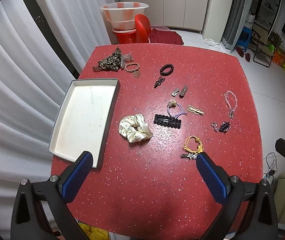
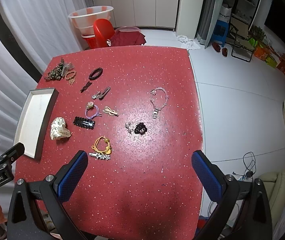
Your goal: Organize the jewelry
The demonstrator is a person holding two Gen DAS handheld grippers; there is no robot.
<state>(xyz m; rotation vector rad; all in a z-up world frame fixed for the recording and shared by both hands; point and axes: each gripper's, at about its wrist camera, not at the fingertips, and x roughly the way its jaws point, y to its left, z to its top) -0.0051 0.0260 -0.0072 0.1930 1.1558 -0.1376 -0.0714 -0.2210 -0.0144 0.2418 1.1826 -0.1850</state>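
My left gripper [image 1: 144,161] hangs wide and empty, the white tray [image 1: 62,140] just left of its left finger. The cream scrunchie [image 1: 135,127] lies ahead, nearest this gripper, beside the tray's long edge. My right gripper [image 2: 139,159] is wide too, empty, farther off.

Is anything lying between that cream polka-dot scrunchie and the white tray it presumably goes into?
Nothing visible does. The scrunchie lies just right of the tray, with only bare red table between them. The tray's raised rim faces it. The left gripper hangs open above the table, holding nothing.
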